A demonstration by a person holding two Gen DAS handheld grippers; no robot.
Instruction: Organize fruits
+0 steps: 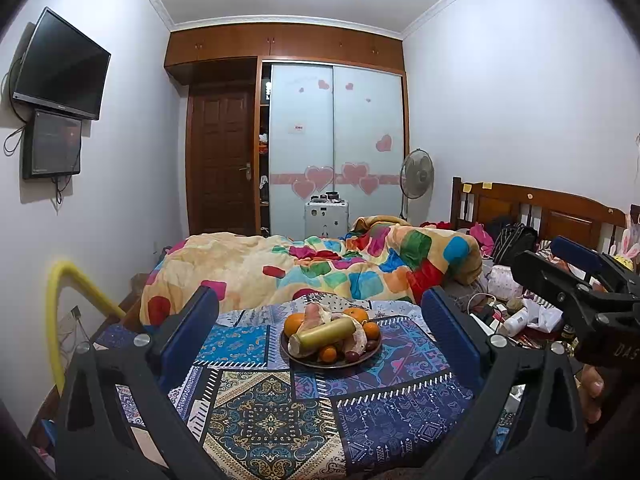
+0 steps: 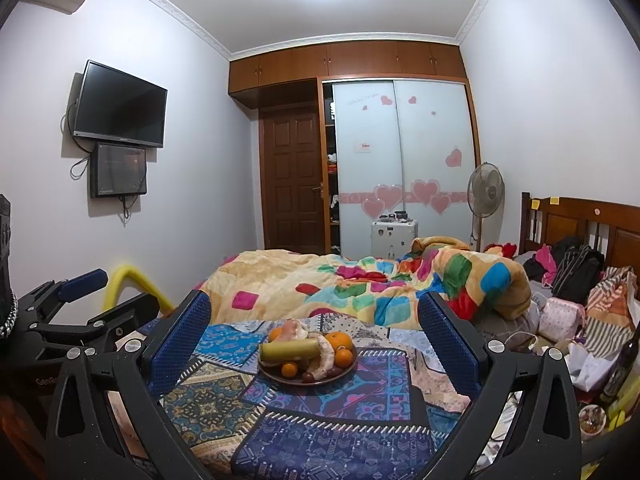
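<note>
A dark plate piled with fruit sits on the patterned blue cloth, ahead of the left claw and centred between its 2 spread fingers, not touching either. On it lie several oranges, a yellow-green stalk across the top, and peeled pale segments. The right claw is likewise wide open and empty, the plate ahead of it, slightly toward its left finger. Beyond the plate lies a colourful quilt.

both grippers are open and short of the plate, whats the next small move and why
Probably ease the right gripper forward toward the long yellow-green piece lying across the top of the pile. Both grippers are open and empty, the left gripper too, and that piece rests on the oranges in the plate, so it should come off first.
</note>
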